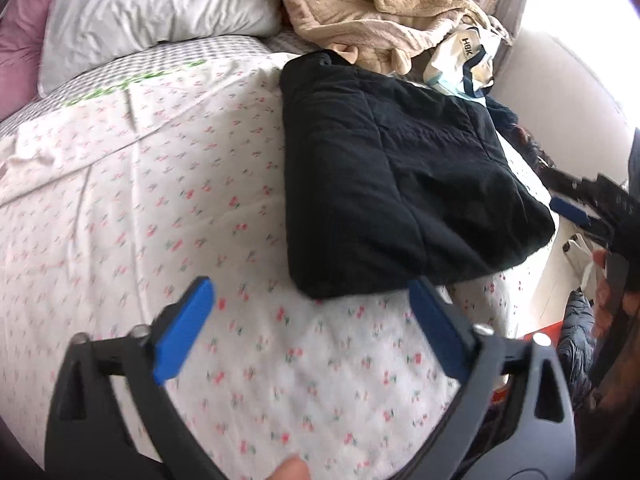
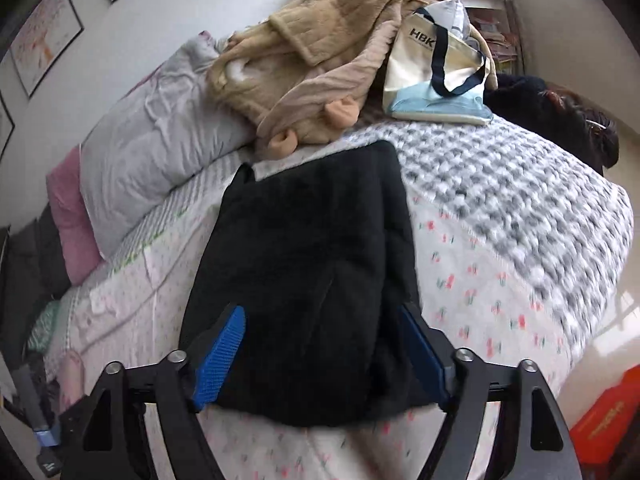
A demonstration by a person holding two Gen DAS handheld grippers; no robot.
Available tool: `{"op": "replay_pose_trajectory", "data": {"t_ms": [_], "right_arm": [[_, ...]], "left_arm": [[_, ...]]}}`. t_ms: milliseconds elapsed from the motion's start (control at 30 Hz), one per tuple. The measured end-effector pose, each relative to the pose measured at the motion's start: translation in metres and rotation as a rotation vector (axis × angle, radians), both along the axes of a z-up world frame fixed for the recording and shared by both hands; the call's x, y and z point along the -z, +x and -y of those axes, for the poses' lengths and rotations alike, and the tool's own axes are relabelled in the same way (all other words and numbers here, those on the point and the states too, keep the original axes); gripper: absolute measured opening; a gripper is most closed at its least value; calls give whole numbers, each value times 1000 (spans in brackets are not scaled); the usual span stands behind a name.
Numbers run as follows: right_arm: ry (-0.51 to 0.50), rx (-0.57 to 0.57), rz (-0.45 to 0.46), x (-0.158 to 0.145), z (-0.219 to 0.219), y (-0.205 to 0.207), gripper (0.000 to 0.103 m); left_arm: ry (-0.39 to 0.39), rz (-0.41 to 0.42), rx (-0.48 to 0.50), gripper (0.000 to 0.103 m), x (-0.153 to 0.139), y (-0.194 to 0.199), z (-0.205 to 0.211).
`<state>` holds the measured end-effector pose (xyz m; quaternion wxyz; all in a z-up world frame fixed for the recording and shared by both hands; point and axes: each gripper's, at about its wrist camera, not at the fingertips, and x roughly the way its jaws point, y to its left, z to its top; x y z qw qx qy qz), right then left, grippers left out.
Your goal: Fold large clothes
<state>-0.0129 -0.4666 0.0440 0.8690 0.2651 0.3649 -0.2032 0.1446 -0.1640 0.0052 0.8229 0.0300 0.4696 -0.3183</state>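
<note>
A bed (image 2: pixel 472 280) with a flower-print sheet carries a folded black garment (image 2: pixel 312 280) near its foot edge, lengthwise toward the head. At the head end lie a grey pillow (image 2: pixel 152 152), a heap of tan clothes (image 2: pixel 320 60) and a tote bag (image 2: pixel 436 72). The left gripper (image 1: pixel 312 332) is spread wide over bare sheet; the right gripper (image 2: pixel 324 356) stands spread over the garment's near end, clasping nothing.

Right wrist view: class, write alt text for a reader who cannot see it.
A folded black garment lies on a floral bedsheet, with the open right gripper above its near edge, holding nothing. Behind it are a beige fleece robe, an HBK tote bag and a grey pillow.
</note>
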Motion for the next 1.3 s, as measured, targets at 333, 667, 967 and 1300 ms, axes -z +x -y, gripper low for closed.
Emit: {"op": "replay_pose_trajectory", "data": {"t_ms": [333, 667, 967, 1300], "right_arm": [[-164, -51, -197, 40, -83, -26, 85], [-234, -27, -280, 68, -104, -18, 85], [-218, -32, -287, 73, -104, -19, 85], [-212, -36, -293, 75, -106, -19, 85]], "left_arm": [[30, 12, -61, 102, 25, -47, -12], [36, 26, -71, 102, 36, -54, -3], [44, -2, -71, 102, 44, -54, -2], [45, 1, -70, 102, 45, -55, -2]]}}
